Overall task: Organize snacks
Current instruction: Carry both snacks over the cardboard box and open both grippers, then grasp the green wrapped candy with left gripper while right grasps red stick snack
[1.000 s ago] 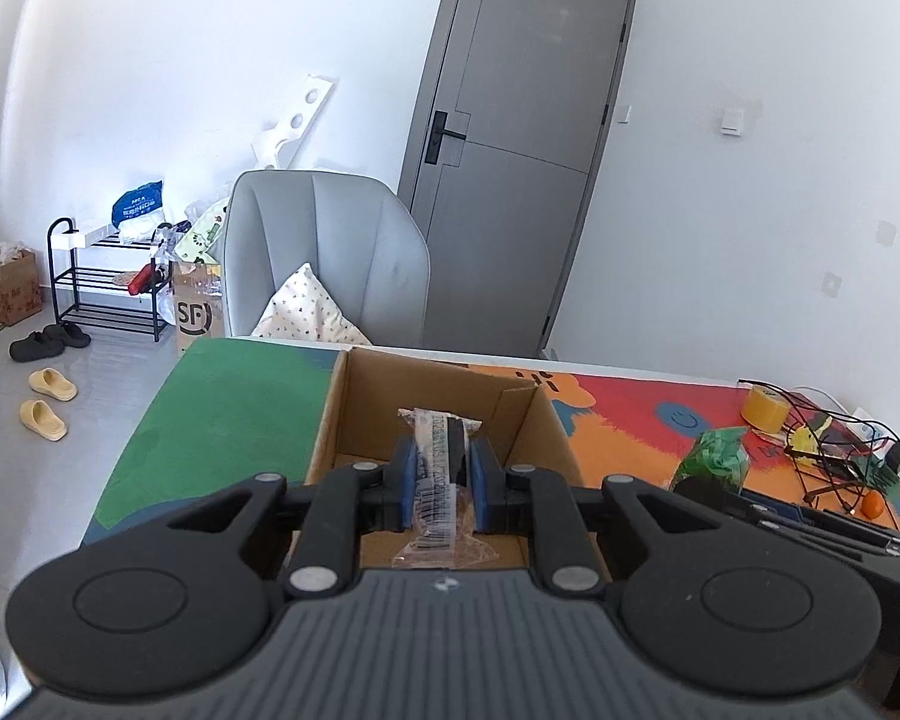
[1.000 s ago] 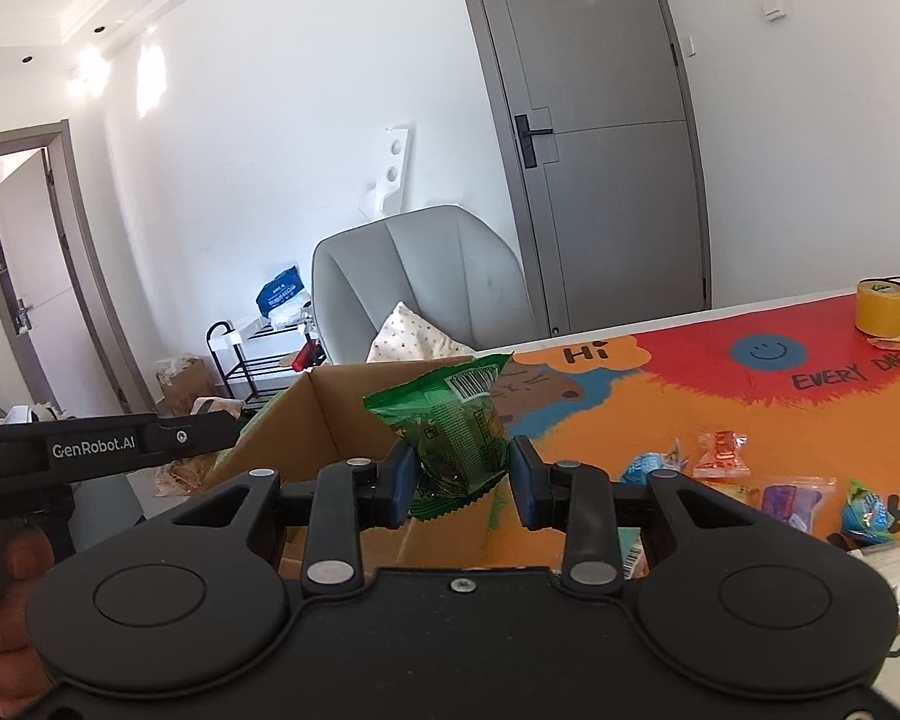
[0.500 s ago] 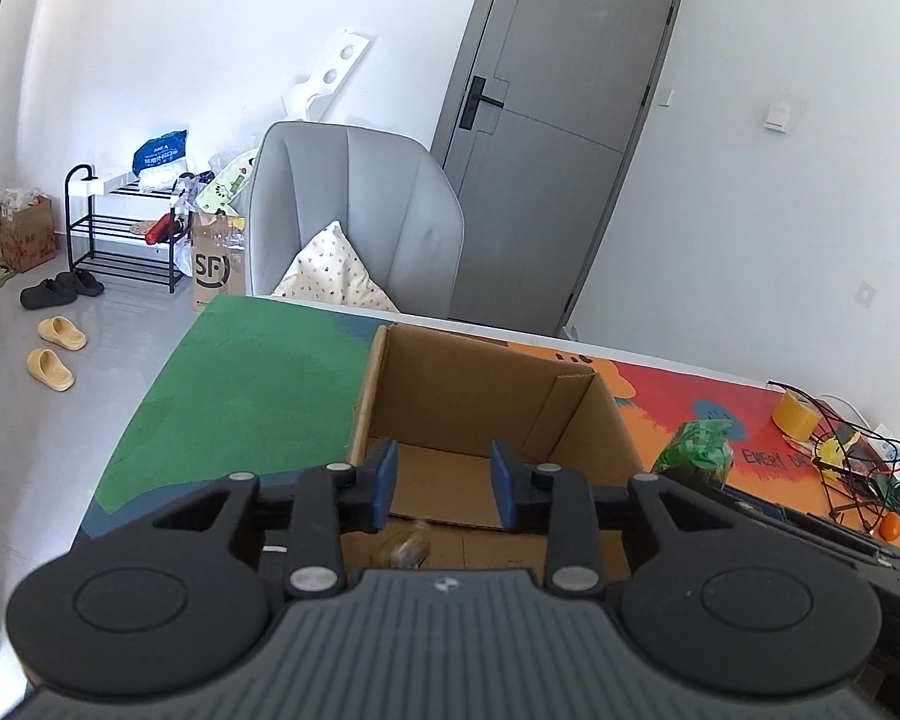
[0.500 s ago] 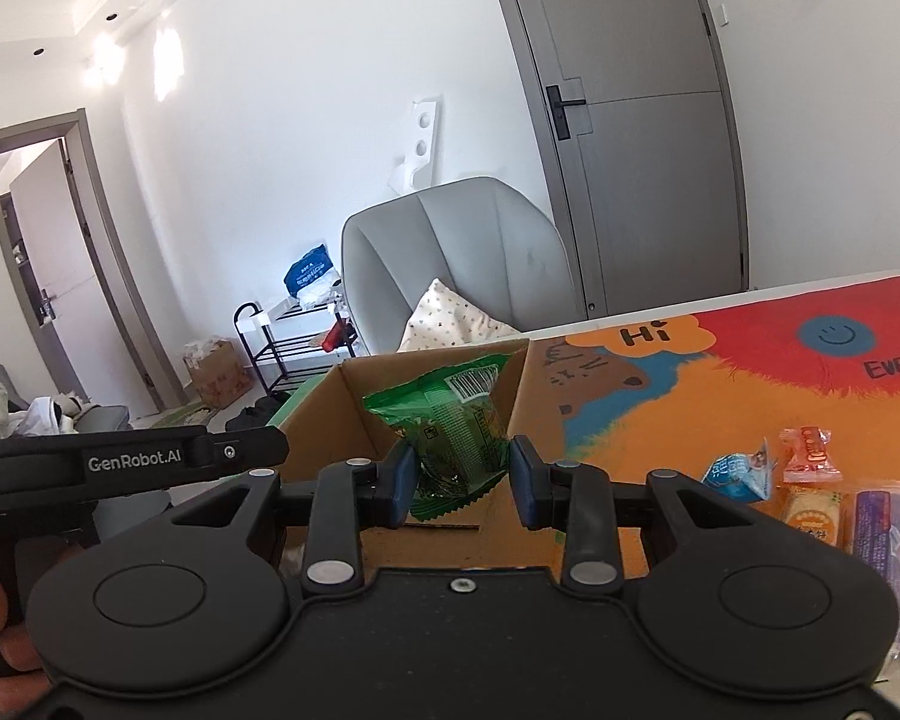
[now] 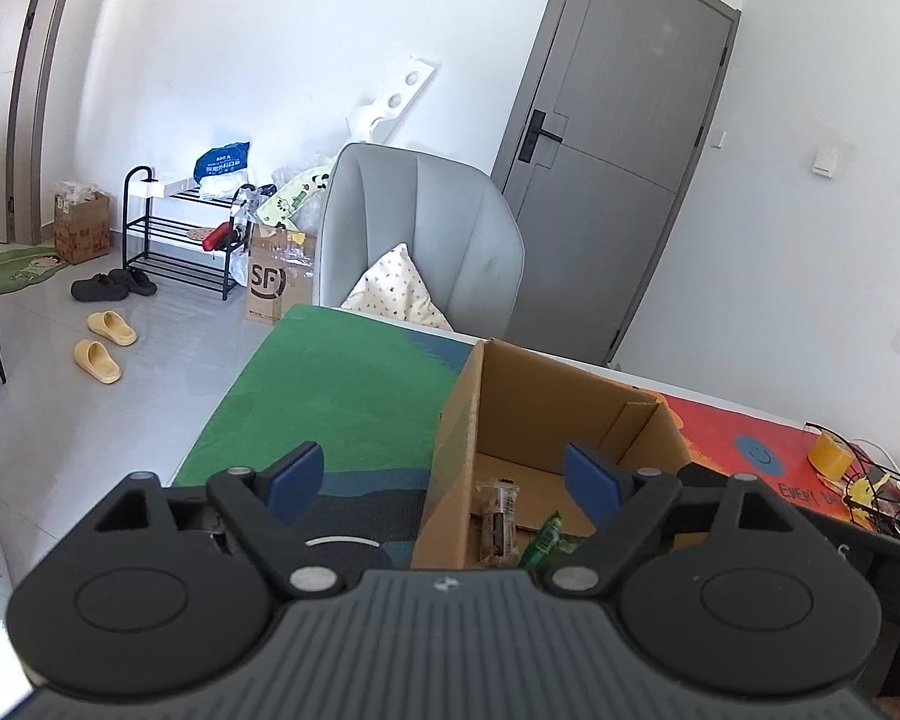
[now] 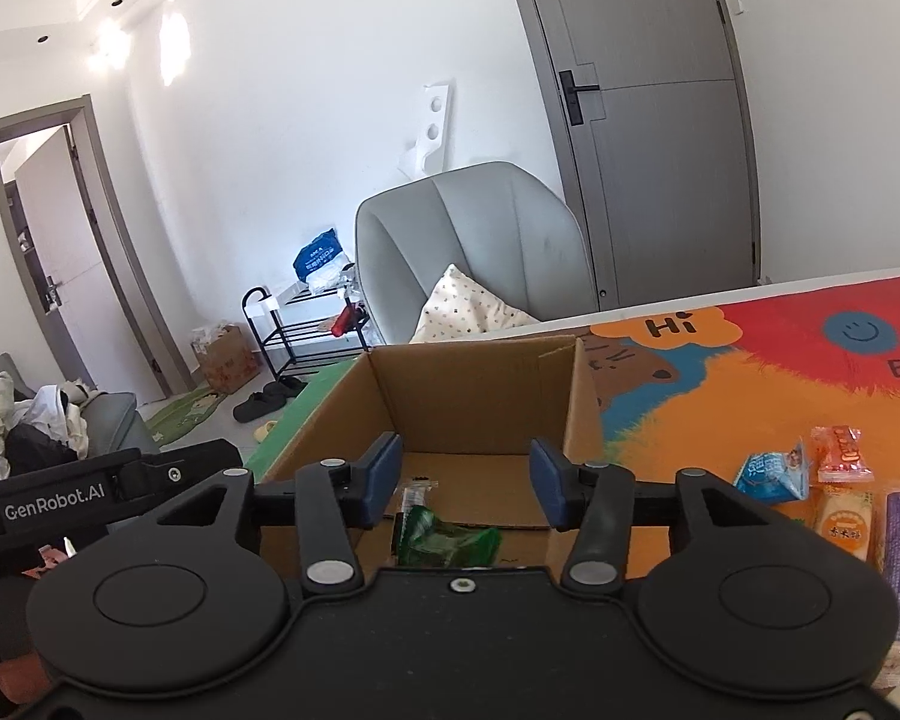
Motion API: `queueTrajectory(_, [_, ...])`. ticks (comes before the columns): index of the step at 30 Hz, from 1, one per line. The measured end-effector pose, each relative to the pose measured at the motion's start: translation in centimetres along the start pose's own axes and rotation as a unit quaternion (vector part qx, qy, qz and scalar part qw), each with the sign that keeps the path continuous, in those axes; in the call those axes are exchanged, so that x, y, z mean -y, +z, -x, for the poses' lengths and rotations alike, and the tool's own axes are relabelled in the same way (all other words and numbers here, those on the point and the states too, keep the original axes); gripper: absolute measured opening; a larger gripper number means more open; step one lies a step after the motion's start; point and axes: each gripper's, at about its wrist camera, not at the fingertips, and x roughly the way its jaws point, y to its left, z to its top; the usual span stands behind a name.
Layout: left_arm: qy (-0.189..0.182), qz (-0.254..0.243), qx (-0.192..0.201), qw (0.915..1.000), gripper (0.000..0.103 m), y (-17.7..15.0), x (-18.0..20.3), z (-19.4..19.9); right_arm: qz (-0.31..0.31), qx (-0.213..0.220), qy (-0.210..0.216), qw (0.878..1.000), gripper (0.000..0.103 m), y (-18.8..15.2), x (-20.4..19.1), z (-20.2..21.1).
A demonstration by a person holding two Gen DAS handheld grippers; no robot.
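Note:
An open cardboard box (image 5: pixel 510 396) (image 6: pixel 474 384) stands on the colourful table mat. Inside it lie a clear-wrapped snack bar (image 5: pixel 501 519) and a green snack packet (image 6: pixel 447 540), which also shows in the left wrist view (image 5: pixel 543 543). My left gripper (image 5: pixel 444 480) is open and empty, over the box's left wall. My right gripper (image 6: pixel 465 480) is open and empty, above the box's near edge and the green packet. Several loose snack packets (image 6: pixel 840 492) lie on the mat to the right of the box.
A grey chair (image 5: pixel 420 240) with a spotted cushion stands behind the table. A yellow tape roll (image 5: pixel 829 456) and a wire rack with cables (image 5: pixel 882 492) sit at the table's far right. The left gripper's body (image 6: pixel 90 492) is to the left in the right wrist view.
My left gripper let the clear-wrapped bar fall into the box, opened wide and moved left. My right gripper opened and the green packet dropped into the box.

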Motion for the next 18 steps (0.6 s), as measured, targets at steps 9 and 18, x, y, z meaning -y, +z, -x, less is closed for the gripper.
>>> queueTrajectory(9, [0.0,-0.002,-0.006,1.0,0.095,-1.3,1.2,1.0,-0.019,0.0,-0.03,0.999,0.053,-0.9,2.2,3.6])
queueTrajectory(18, [-0.024,-0.03,-0.013,0.9992,0.097,-2.0,4.7,2.2,-0.023,0.003,-0.046,0.999,0.066,-1.1,5.0,7.9])
